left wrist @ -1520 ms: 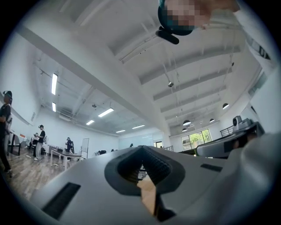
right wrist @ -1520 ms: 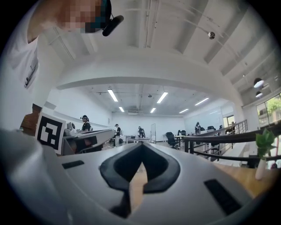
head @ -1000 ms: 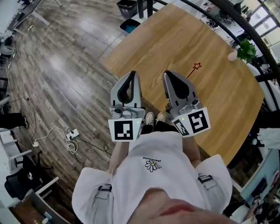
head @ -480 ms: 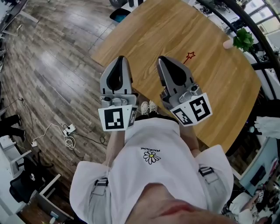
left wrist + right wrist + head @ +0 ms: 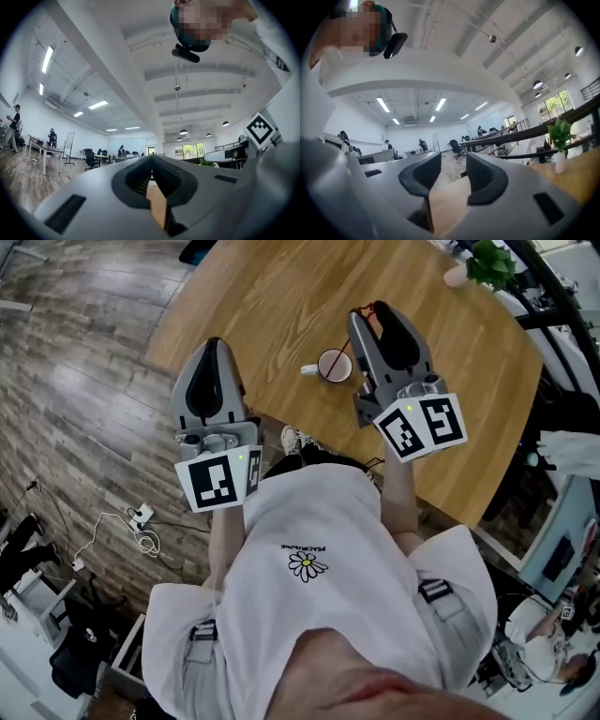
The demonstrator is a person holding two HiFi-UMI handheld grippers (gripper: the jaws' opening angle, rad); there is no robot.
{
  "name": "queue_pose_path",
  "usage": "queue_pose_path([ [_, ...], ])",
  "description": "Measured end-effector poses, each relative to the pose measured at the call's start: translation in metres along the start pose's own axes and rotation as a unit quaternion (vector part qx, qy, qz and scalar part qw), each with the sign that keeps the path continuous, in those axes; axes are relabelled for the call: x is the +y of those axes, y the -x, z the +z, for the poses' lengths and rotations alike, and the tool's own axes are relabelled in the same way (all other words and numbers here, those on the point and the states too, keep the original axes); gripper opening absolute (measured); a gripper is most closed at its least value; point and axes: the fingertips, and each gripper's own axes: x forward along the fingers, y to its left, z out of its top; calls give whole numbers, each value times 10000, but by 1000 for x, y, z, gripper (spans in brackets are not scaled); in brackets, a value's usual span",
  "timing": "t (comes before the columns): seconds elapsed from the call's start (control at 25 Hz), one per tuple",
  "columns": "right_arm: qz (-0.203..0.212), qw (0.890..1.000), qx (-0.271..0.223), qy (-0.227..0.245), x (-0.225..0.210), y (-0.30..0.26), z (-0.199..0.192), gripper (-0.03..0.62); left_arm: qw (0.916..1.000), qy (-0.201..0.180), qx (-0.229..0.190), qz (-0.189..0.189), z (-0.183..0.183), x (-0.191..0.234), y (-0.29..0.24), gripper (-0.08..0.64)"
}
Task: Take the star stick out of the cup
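A white cup [image 5: 332,366] with a handle on its left stands on the wooden table [image 5: 272,296]. The thin red star stick [image 5: 343,354] leans out of the cup toward the upper right, and its star end is partly hidden behind my right gripper [image 5: 375,311]. That gripper hovers just right of the cup. Its jaws are opening, and in the right gripper view [image 5: 453,161] only table surface shows between them. My left gripper [image 5: 211,343] is at the table's near-left edge, well left of the cup. In the left gripper view [image 5: 151,159] it is shut and holds nothing.
A small green plant [image 5: 487,261] in a pale pot stands at the table's far right, and the plant [image 5: 560,133] also shows in the right gripper view. Wooden floor with a cable and power strip [image 5: 141,517] lies to the left. The person's shoes [image 5: 292,441] are below the table edge.
The view has swung so the table sits higher and closer. The cup, hidden behind the right gripper before, now shows to its left. Both grippers have spread further apart.
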Motion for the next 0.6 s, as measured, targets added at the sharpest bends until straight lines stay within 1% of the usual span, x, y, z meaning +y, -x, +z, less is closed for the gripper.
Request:
queue_pose_path([
  [0.08,-222,9997,115,-40,-16,5,-8,154,10000,-9,44,-74,-4,-5,-3,15],
  [0.16,-332,9991,221,-171,-28,9,-20,161,9999,-19,52,-139,-5,-10,-6,15],
  [0.32,-383,9966,619,-398,-44,12,-53,170,9998,-68,64,-196,-6,-16,-8,15],
  [0.4,-374,9942,822,-591,-49,12,-72,170,9997,-99,81,-190,-7,-17,-8,16],
  [0.52,-415,9897,1057,-870,-55,11,-95,161,9994,-293,124,-154,-8,-18,-7,15],
  [0.6,-452,9871,1204,-951,-59,11,-107,160,9987,-477,143,-136,-8,-20,-7,16],
])
